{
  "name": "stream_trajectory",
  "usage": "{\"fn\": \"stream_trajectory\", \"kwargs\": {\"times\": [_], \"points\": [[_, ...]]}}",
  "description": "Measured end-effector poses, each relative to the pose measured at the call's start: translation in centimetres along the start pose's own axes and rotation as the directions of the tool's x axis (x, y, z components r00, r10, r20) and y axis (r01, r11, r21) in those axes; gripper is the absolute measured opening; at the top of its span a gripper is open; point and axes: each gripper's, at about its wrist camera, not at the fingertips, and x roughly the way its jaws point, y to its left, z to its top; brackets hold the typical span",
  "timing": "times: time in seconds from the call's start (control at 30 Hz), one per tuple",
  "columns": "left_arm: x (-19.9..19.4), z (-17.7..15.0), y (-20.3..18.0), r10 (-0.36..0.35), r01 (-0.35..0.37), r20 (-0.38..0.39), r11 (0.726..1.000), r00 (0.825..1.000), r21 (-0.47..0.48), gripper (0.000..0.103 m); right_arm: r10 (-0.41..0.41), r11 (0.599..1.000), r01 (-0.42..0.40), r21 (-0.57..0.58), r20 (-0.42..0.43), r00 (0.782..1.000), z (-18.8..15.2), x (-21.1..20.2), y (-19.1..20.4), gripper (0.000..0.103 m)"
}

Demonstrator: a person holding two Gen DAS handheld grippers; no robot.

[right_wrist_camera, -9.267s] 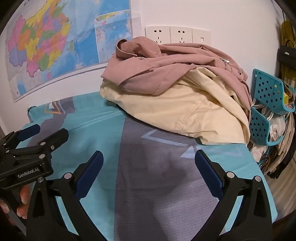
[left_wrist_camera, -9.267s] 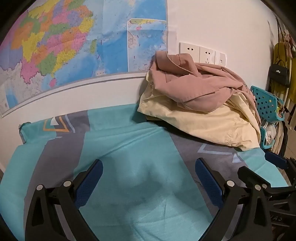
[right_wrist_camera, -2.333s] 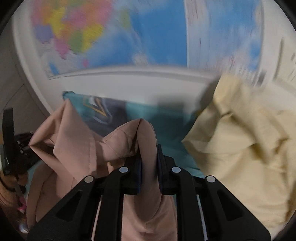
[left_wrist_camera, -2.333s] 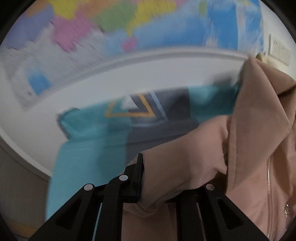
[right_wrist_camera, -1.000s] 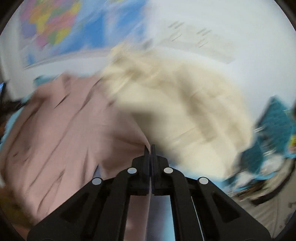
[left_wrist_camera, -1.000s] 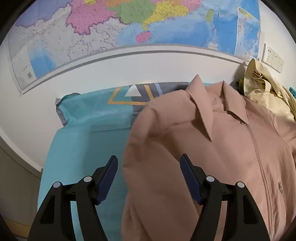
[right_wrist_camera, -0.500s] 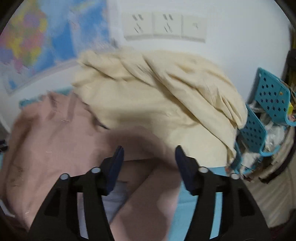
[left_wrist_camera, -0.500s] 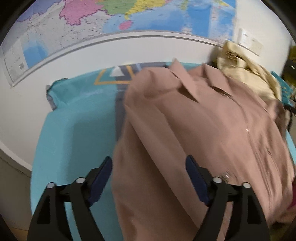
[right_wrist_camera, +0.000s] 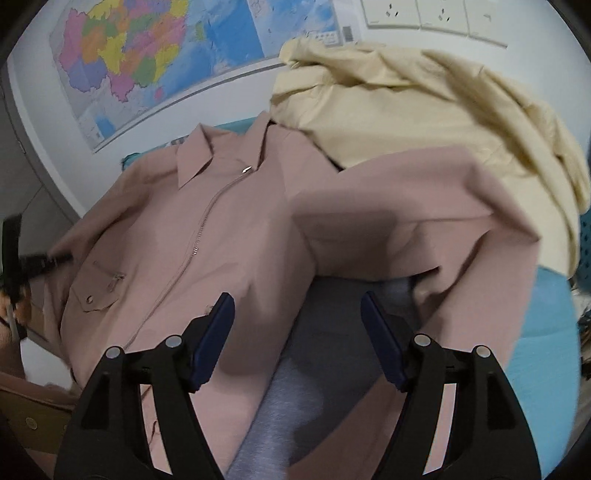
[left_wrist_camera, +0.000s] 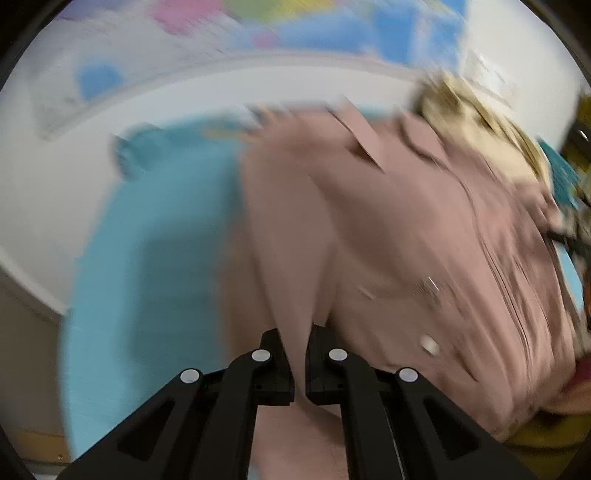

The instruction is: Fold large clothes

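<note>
A pink zip-up jacket (right_wrist_camera: 207,229) lies spread front-up on the bed, collar toward the wall. One sleeve is bent across a grey stripe (right_wrist_camera: 332,332) of the sheet. My left gripper (left_wrist_camera: 299,339) is shut on a raised fold of the jacket (left_wrist_camera: 406,229) along its left side; that view is blurred. My right gripper (right_wrist_camera: 297,306) hovers over the jacket's right edge and the grey stripe. Its jaws are opening, and the pads press on nothing. A cream garment (right_wrist_camera: 424,103) is heaped behind the jacket, against the wall.
The teal sheet (left_wrist_camera: 155,240) shows to the left of the jacket. A coloured map (right_wrist_camera: 159,55) and wall sockets (right_wrist_camera: 424,18) hang on the white wall behind. A teal perforated basket (left_wrist_camera: 557,173) stands past the bed's right end.
My left gripper has closed on a fold of the jacket after standing open over it. My right gripper has gone from shut to wide open and sunk toward the sleeve.
</note>
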Motion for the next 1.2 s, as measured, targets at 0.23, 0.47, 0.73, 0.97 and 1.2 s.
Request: {"fn": "stream_trajectory", "kwargs": {"times": [0.23, 0.47, 0.73, 0.97, 1.2], "points": [[-1.8, 5.1, 5.7, 0.432, -0.431, 0.049, 0.902, 0.901, -0.033, 0.03, 0.012, 1.0, -0.012, 0.028, 0.012, 1.0, 0.0, 0.7, -0.2, 0.07], [0.6, 3.2, 3.7, 0.194, -0.193, 0.024, 0.98, 0.981, -0.052, 0.06, 0.03, 0.996, -0.028, 0.082, -0.029, 0.999, -0.8, 2.4, -1.0, 0.073], [3.8, 0.8, -4.7, -0.075, 0.082, -0.052, 0.985, 0.996, 0.149, 0.084, 0.042, 0.996, -0.04, 0.078, -0.024, 0.999, 0.2, 3.9, -0.4, 0.075], [9.1, 2.7, -4.7, 0.064, -0.053, -0.083, 0.99, 0.994, 0.134, 0.022, 0.009, 1.0, -0.008, 0.026, -0.039, 0.999, 2.8, 7.0, 0.8, 0.006], [9.4, 4.7, -2.4, 0.109, -0.108, -0.054, 0.994, 0.993, 0.017, 0.019, -0.066, 0.997, 0.066, 0.028, 0.015, 0.998, 6.4, 8.4, -0.3, 0.006]]}}
